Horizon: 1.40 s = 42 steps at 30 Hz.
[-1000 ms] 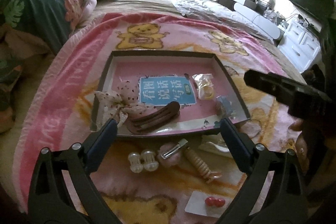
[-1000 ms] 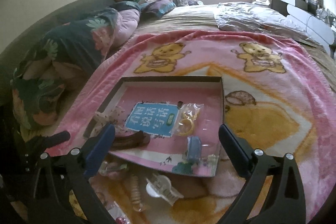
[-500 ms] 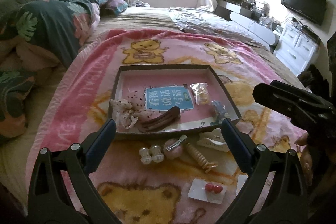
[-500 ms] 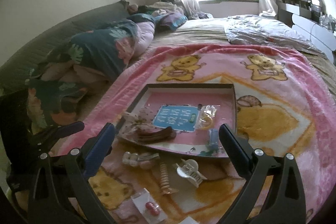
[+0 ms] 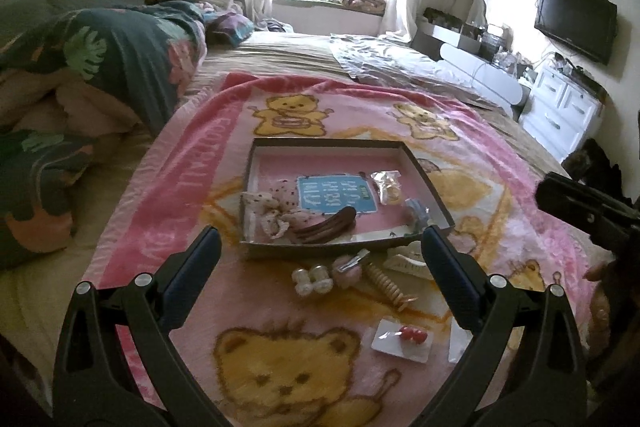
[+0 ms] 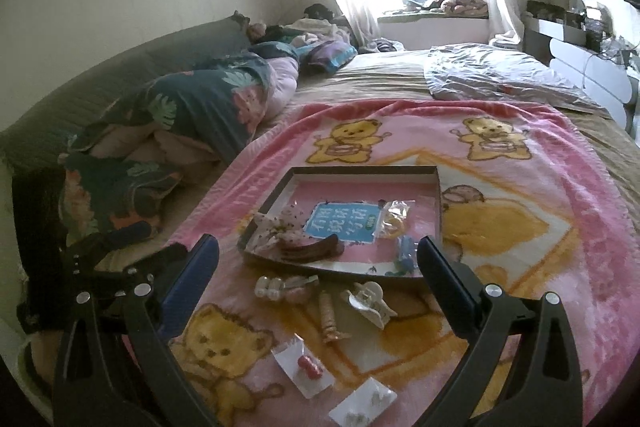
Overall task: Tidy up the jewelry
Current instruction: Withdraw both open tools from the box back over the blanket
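Both grippers have pulled back and up from the box (image 5: 428,183). The left gripper (image 5: 320,255) and right gripper (image 6: 318,259) hang wide open, holding nothing. The brown hair clip (image 5: 326,227) lies inside the box.

In the left wrist view, the white claw hair clip (image 5: 404,259) at centre right is partly hidden behind a blue-padded finger; the small clear packet (image 5: 458,341) lower right is likewise half covered; lettering on the blue printed card (image 6: 342,223) is too blurred to read; what lies on the white earring card (image 6: 366,403) at the bottom edge is too small to tell.
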Motion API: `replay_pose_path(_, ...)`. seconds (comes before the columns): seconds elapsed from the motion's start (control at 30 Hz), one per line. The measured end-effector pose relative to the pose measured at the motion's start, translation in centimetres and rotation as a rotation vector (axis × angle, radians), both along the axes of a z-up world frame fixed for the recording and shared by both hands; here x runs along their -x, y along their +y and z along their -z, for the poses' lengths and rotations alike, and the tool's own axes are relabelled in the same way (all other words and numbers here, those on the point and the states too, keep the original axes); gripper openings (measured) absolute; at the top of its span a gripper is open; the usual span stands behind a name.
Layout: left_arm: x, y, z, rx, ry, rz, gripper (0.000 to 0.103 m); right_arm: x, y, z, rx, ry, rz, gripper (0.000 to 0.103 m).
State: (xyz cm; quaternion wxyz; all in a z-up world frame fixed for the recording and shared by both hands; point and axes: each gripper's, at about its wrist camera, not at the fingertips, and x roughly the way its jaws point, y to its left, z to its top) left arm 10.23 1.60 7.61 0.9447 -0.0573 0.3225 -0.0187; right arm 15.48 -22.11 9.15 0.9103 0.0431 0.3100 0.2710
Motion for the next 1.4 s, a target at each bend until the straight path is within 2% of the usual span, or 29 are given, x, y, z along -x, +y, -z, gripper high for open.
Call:
replay_pose_path(0.3,1.8,1.8,0.6,0.012,0.014,-0.011,0.094,2.3,-0.6,0.7,0.034,0.013,0.015,0.099)
replay_pose_path(0.83,3.7,3.3,3.3,-0.029,0.069,-0.011,0.094,4.8,0.3,5.9,0.144,0.097,-0.017,0.099)
replay_pose_path(1.07,3.7,3.1,5.4,-0.046,0.112,0.003,0.094,5.4,0.7,8.3,0.173,0.135,-0.029,0.099)
replay_pose_path(1.4,2.4,2.7,9.1,-0.015,0.171,0.032,0.094,4.7,1.5,10.7,0.187,0.143,-0.031,0.098)
